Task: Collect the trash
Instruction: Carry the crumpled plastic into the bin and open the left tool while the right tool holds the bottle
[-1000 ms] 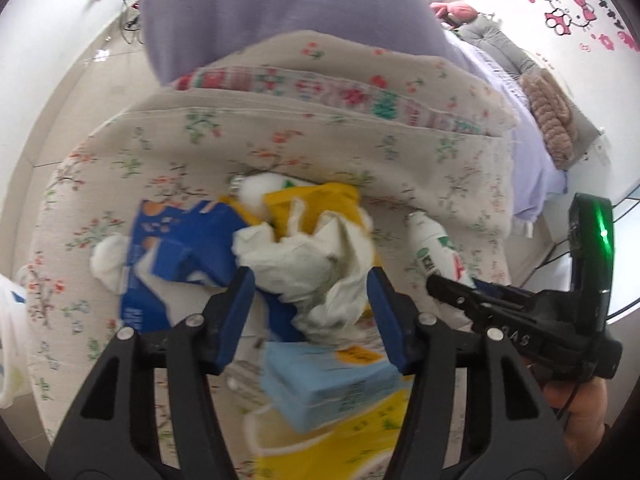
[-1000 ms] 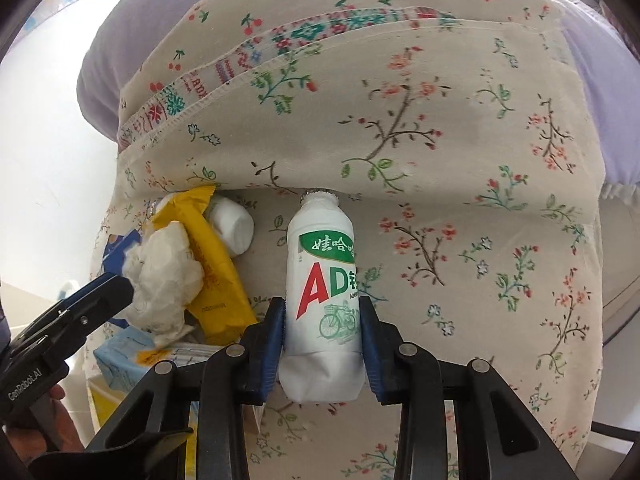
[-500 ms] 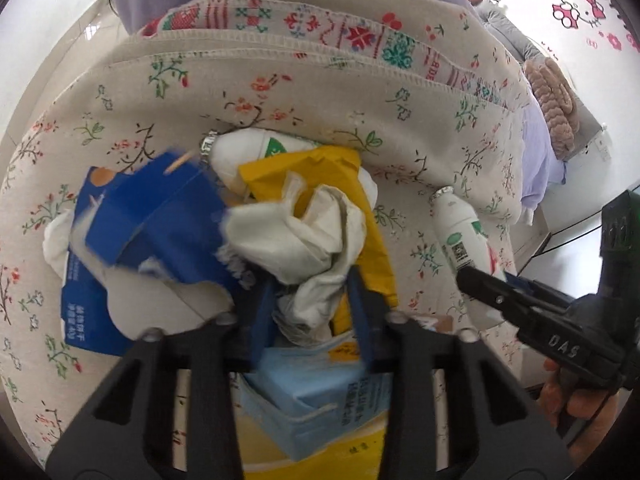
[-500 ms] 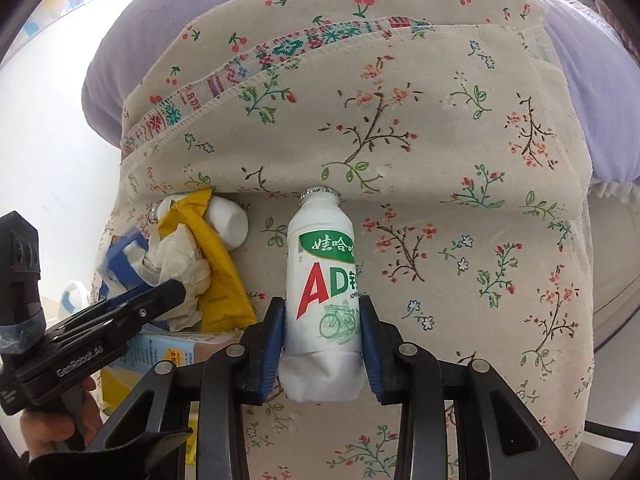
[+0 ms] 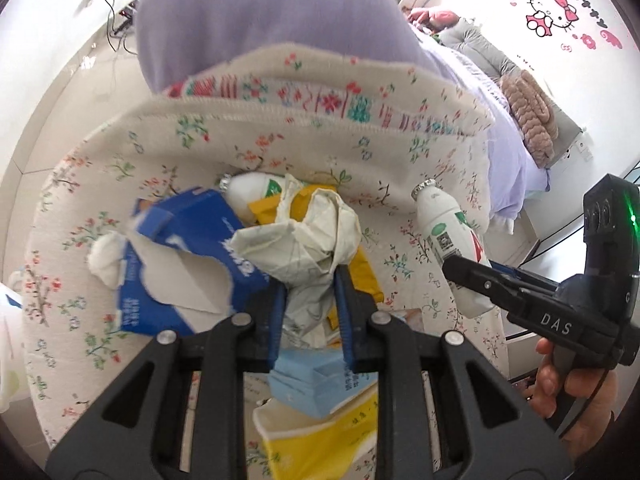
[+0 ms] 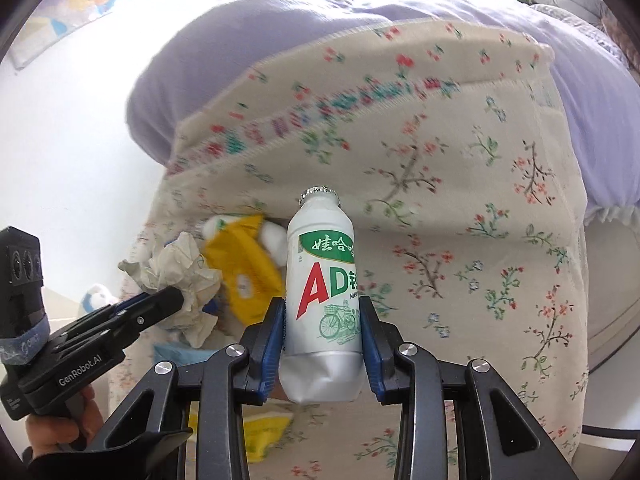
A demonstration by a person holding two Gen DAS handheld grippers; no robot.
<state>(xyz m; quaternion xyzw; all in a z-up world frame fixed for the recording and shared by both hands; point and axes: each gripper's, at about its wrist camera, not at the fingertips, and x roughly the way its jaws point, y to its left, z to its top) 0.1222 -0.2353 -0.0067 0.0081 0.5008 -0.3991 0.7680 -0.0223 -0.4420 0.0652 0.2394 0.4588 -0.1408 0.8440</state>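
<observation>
My left gripper (image 5: 308, 300) is shut on a crumpled off-white paper wad (image 5: 304, 240) and holds it above a trash pile on the floral bedcover (image 5: 280, 152). The pile has a torn blue box (image 5: 188, 256), a yellow wrapper (image 5: 360, 272), a white bottle (image 5: 256, 186), a light blue carton (image 5: 320, 384) and a yellow packet (image 5: 320, 440). My right gripper (image 6: 322, 320) is shut on a white AD milk bottle (image 6: 324, 280), held upright above the cover. That bottle (image 5: 452, 248) and right gripper (image 5: 480, 276) show at right in the left wrist view; the wad (image 6: 180, 276) at left in the right wrist view.
A lilac sheet (image 5: 260, 20) covers the bed beyond the floral cover. A brown knitted cushion (image 5: 532, 120) and grey pillow lie far right by the Hello Kitty wall. A white tissue ball (image 5: 104, 256) lies left of the blue box. Floor and cables are at far left.
My left gripper closed on the paper wad and lifted it off the pile. My right gripper raised the AD bottle off the cover.
</observation>
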